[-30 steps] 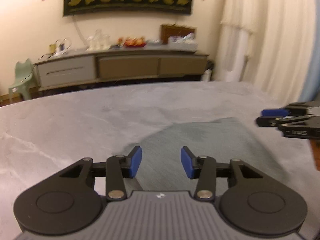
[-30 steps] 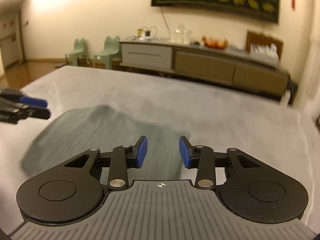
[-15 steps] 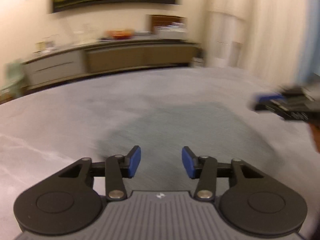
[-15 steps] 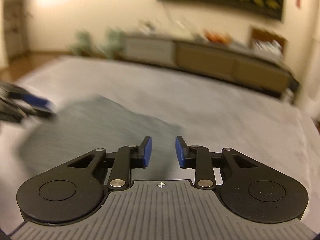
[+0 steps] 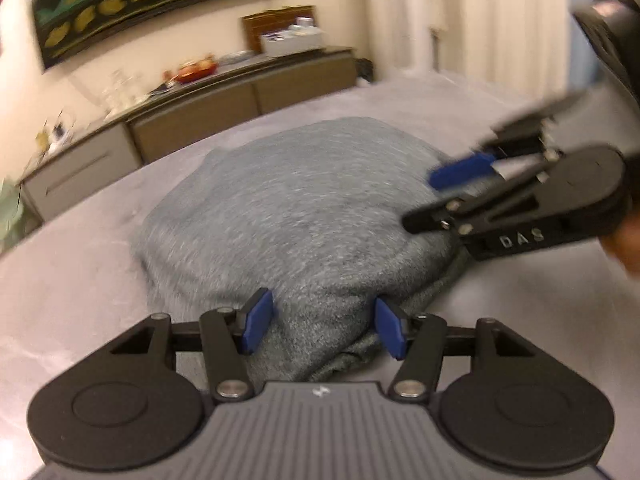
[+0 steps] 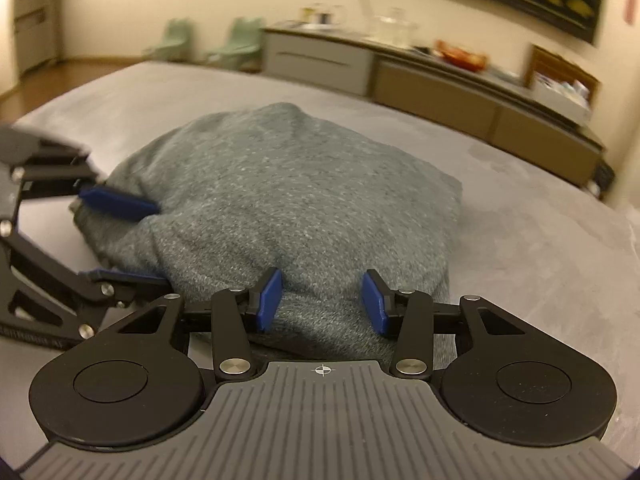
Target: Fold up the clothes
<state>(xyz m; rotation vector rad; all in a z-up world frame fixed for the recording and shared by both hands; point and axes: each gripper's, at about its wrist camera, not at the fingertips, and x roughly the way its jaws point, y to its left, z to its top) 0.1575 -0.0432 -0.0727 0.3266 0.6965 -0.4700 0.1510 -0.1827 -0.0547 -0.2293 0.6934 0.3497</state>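
left gripper and right gripper both gaping apart, the folded grey sweater lying between and ahead of their blue pads (on the grey table).

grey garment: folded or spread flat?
Folded. The heathered grey knit garment sits as a compact bundle, stacked layers showing at its near edge, between the open left claw and right claw.

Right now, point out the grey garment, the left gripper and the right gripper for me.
grey garment (image 6: 288, 200): right wrist view, middle of its top surface.
left gripper (image 5: 322, 326): left wrist view, midway between its open blue fingertips.
right gripper (image 6: 320, 300): right wrist view, midway between its open blue fingertips.
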